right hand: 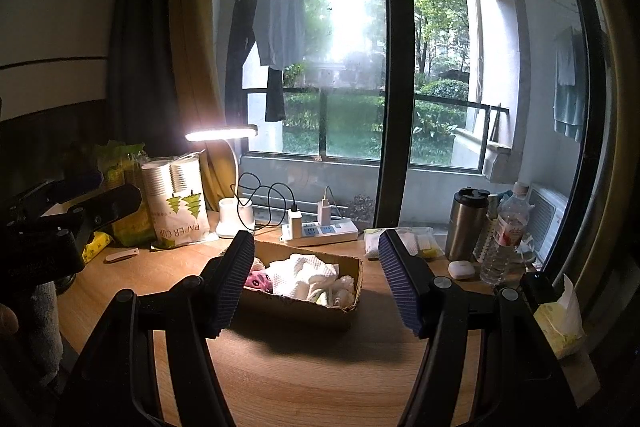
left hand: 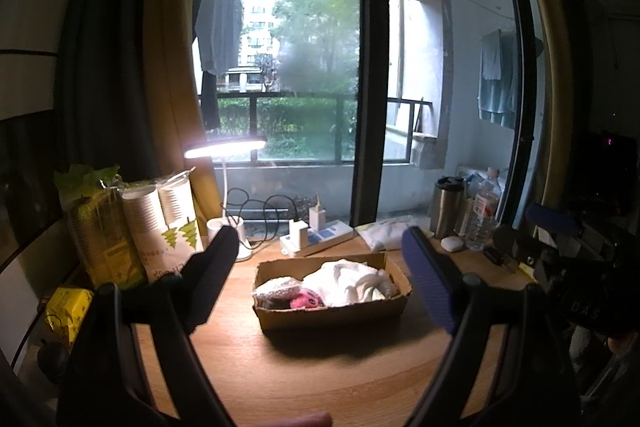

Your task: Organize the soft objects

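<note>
1. Wooden desk (left hand: 312, 367) fills the lower half of both views, lit by a white desk lamp (left hand: 224, 147) at left of centre; behind it a tall glass door with a dark frame looks onto a balcony where clothes hang.
2. At the centre of the desk sits a shallow cardboard box (left hand: 332, 311), also seen at centre in the right wrist view (right hand: 304, 307).
3. Inside the box lie the soft objects: a white knitted cloth (left hand: 348, 283) heaped in the middle and right, and a pink soft item (left hand: 306, 299) at its left front, touching the cloth.
4. The left gripper (left hand: 320, 267) hovers in front of the box with its jaws spread wide, one on each side of the box in the frame, and nothing between them.
5. The right gripper (right hand: 316, 267) is likewise parted, its ribbed pads framing the box, gripping nothing.
6. Each gripper shows at the edge of the other's view: the right one at far right, the left one at far left.
7. Along the back edge stand a bag of paper cups (right hand: 180, 203) at left, a white power strip (right hand: 320, 231) with chargers in the middle, and a steel tumbler (right hand: 466, 223) beside a plastic water bottle (right hand: 506, 235) at right.
8. A small white earbud case (right hand: 461, 269) lies just in front of the tumbler.
</note>
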`<control>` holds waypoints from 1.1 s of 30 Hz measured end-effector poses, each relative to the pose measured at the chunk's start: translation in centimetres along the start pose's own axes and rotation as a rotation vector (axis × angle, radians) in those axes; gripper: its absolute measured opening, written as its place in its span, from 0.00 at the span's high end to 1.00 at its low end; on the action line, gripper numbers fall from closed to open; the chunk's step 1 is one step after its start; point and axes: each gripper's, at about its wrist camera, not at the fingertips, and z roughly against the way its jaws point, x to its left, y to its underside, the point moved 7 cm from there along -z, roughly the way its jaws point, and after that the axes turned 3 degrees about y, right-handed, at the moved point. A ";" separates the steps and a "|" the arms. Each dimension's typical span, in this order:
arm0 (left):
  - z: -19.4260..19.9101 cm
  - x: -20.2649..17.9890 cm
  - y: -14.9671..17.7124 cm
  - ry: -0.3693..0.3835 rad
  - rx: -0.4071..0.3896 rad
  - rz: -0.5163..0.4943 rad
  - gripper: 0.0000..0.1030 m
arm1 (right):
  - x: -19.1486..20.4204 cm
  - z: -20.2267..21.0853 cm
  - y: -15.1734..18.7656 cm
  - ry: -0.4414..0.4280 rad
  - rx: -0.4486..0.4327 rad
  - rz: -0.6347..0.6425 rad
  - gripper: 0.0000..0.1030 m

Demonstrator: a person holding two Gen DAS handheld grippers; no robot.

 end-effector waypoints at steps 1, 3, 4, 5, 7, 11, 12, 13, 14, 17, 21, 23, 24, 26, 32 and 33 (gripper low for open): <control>0.0 0.0 0.0 0.000 0.001 0.000 0.18 | 0.0 -0.1 0.1 -0.001 0.001 0.001 0.34; 0.0 0.0 0.0 -0.001 0.000 -0.001 0.18 | 0.1 -0.1 0.1 -0.001 0.003 0.002 0.34; 0.0 0.1 0.0 0.000 -0.001 0.000 0.18 | 0.1 -0.1 0.1 -0.002 0.003 0.002 0.34; 0.0 0.0 0.0 0.001 0.000 0.001 0.18 | 0.1 -0.2 0.1 -0.002 0.004 0.002 0.34; 0.0 0.0 0.0 0.000 0.001 0.000 0.18 | 0.1 -0.2 0.1 -0.002 0.004 0.002 0.34; -0.1 0.1 0.1 0.000 0.004 0.007 0.18 | 0.1 -0.3 0.3 -0.003 0.007 0.002 0.34; -0.1 0.2 0.1 -0.002 0.004 0.007 0.18 | 0.1 -0.3 0.3 -0.003 0.007 0.002 0.34; -0.1 0.2 0.1 -0.002 0.005 0.005 0.18 | 0.1 -0.4 0.3 -0.004 0.007 0.002 0.34; -0.2 0.2 0.1 0.000 0.007 0.005 0.18 | 0.1 -0.4 0.4 -0.004 0.008 0.002 0.34; -0.3 0.3 0.2 0.000 0.012 0.006 0.18 | 0.1 -0.5 0.6 -0.004 0.013 0.004 0.34; -0.4 0.3 0.3 -0.001 0.010 0.007 0.18 | 0.1 -0.6 0.6 -0.005 0.013 0.004 0.34; -0.5 0.2 0.3 -0.001 0.011 0.009 0.18 | 0.1 -0.6 0.7 -0.005 0.014 0.005 0.34; -0.5 0.2 0.4 -0.003 0.012 0.009 0.18 | 0.1 -0.6 0.7 -0.006 0.014 0.005 0.34; -0.7 0.1 0.6 -0.002 0.018 0.009 0.18 | 0.0 -0.7 0.9 -0.006 0.021 0.009 0.34; -0.9 0.0 0.8 -0.001 0.022 0.005 0.18 | -0.3 -0.7 1.2 -0.007 0.030 0.008 0.34; -0.9 0.0 0.9 -0.003 0.022 0.004 0.18 | -0.3 -0.7 1.3 -0.007 0.032 0.009 0.34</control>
